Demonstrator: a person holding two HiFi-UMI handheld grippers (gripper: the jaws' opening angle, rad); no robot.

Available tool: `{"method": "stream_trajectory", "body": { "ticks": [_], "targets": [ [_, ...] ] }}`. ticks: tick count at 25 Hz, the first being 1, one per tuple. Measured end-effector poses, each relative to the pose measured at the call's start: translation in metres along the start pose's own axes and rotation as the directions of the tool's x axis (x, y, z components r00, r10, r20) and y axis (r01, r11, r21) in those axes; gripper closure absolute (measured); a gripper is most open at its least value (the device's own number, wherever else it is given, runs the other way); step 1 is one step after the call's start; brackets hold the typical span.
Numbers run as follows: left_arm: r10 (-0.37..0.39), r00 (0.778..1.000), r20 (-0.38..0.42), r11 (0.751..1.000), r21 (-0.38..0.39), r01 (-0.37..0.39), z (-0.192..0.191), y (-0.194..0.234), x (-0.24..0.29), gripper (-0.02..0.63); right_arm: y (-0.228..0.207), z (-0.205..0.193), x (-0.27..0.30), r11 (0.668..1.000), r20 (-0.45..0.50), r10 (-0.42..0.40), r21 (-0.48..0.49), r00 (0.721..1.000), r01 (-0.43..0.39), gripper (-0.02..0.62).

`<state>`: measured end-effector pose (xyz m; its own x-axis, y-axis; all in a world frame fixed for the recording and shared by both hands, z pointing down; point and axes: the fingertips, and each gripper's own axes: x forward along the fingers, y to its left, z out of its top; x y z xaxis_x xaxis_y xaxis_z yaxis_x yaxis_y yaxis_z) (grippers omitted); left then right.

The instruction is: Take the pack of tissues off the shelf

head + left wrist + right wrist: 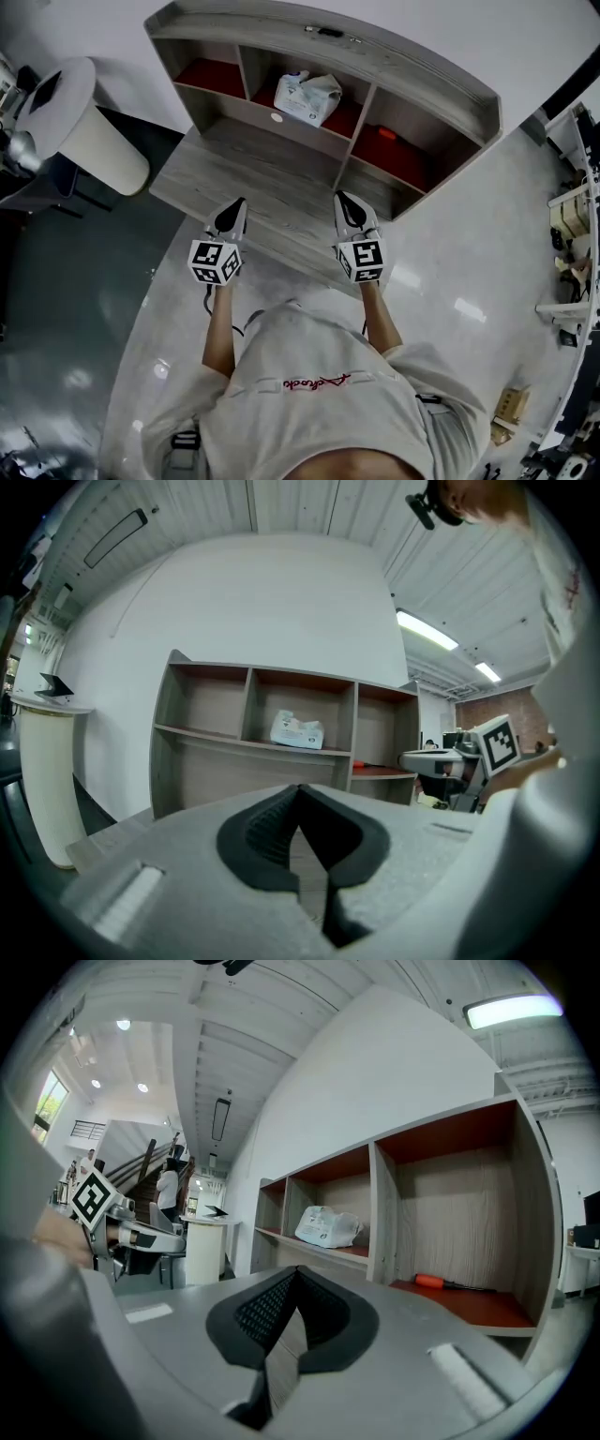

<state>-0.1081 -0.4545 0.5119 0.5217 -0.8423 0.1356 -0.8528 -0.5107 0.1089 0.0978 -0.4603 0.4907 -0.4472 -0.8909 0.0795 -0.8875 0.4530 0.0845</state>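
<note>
The pack of tissues [307, 96] is a white, crumpled plastic pack lying in the middle compartment of the wooden shelf [281, 120]. It also shows in the left gripper view [297, 730] and the right gripper view [328, 1226]. My left gripper [235, 209] and right gripper [343, 201] hover side by side over the wooden top [253, 178] in front of the shelf, both well short of the pack. Each points toward the shelf. The left gripper's jaws [299, 789] meet at the tips with nothing between them. So do the right gripper's jaws [296, 1272].
An orange-handled screwdriver [441, 1282] lies in the right compartment [386, 134]. The left compartment holds nothing I can see. A white round pedestal [84, 122] stands to the left of the shelf. Cluttered racks [567, 225] line the far right.
</note>
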Motion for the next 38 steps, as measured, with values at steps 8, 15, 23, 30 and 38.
{"method": "stream_trajectory", "body": {
  "ticks": [8, 15, 23, 30, 38],
  "targets": [
    [-0.017, 1.0, -0.026, 1.0, -0.023, 0.016, -0.009, 0.016, 0.022, 0.606, 0.003, -0.016, 0.022, 1.0, -0.045, 0.008, 0.02, 0.999, -0.007, 0.592],
    [-0.059, 0.998, -0.038, 0.998, -0.036, 0.058, -0.01, 0.044, 0.056, 0.606, -0.008, -0.025, 0.053, 0.999, -0.076, -0.04, 0.022, 0.996, 0.041, 0.592],
    [-0.126, 0.991, -0.051, 0.992, -0.029, 0.125, -0.003, 0.075, 0.097, 0.606, -0.025, -0.01, 0.097, 0.994, -0.07, -0.108, 0.012, 0.992, 0.109, 0.592],
    [-0.185, 0.981, -0.051, 0.982, -0.046, 0.183, 0.001, 0.086, 0.119, 0.606, -0.039, 0.022, 0.134, 0.987, -0.033, -0.157, -0.02, 0.987, 0.157, 0.592],
    [-0.248, 0.967, -0.057, 0.968, -0.059, 0.245, -0.002, 0.077, 0.138, 0.606, -0.061, 0.047, 0.165, 0.979, -0.019, -0.202, -0.004, 0.979, 0.201, 0.588]
  ]
}}
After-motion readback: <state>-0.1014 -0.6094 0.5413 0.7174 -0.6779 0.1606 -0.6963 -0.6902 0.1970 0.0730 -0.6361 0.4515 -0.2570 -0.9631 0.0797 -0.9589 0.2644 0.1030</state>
